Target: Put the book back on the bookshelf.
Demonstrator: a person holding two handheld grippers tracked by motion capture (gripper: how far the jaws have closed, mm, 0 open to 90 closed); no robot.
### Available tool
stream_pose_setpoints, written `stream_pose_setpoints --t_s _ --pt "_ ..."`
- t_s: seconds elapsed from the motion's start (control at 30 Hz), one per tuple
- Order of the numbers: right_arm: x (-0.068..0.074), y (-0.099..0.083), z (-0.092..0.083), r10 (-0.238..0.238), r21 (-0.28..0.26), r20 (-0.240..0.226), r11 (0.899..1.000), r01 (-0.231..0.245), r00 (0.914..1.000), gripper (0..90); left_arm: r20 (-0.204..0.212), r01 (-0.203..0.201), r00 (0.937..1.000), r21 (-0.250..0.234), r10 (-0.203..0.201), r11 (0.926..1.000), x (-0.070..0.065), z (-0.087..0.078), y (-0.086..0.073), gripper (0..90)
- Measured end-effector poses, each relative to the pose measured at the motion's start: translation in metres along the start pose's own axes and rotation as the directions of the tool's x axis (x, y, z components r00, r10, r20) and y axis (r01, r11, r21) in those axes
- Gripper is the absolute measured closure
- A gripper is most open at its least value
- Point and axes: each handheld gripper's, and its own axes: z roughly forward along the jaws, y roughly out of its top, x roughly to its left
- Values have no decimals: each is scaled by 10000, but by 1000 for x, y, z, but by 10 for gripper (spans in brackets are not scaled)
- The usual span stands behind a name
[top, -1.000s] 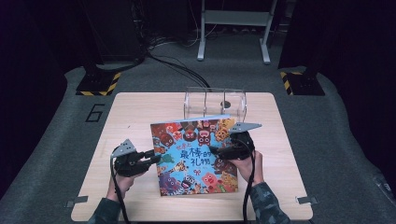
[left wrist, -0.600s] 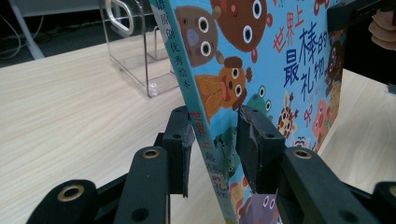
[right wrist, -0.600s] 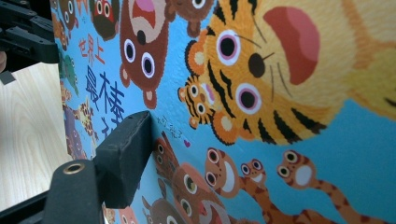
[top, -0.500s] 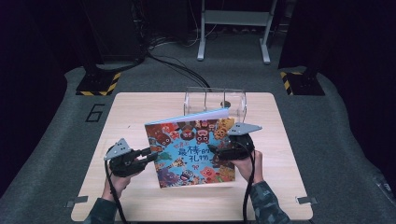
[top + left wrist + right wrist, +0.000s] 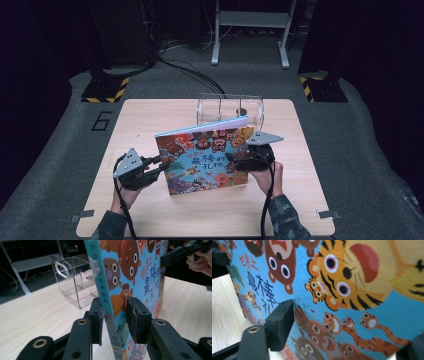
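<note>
The picture book (image 5: 205,157) stands tilted on its lower edge mid-desk (image 5: 150,115), just before the clear acrylic box (image 5: 230,107). The left gripper (image 5: 162,164) view shows its jaws, which have just been closing, straddling the spine, the pads close on either side. The right gripper (image 5: 231,159) has been closing on the cover's right edge; one pad (image 5: 280,322) presses the cover. Bare desk lies on both sides.

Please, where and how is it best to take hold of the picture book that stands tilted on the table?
Probably by its side edges, one tool from each side. The picture book stands tilted on its bottom edge, thin and flat, so jaws can straddle the spine and the opposite edge, where the left tool and right tool are.
</note>
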Motion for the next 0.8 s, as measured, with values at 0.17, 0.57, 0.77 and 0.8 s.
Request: stream_pose_setpoints --t_s 0.17,0.57,0.77,0.8 --pt "3 -1 -2 -203 -103 54 9997 203 9998 319 330 320 9990 -335 -309 9989 0 -1 -6 678" --pt "4 -5 -8 -20 -208 -139 9998 17 9999 343 1288 931 9878 -407 -871 9948 7 1 15 603" --pt "5 -6 -11 41 -186 -216 9998 -45 9998 349 1516 895 9852 -536 -805 9945 8 -1 26 620" --pt "5 -6 -11 68 -167 -237 9998 -72 9997 350 1562 880 9846 -577 -780 9944 8 -2 28 621"
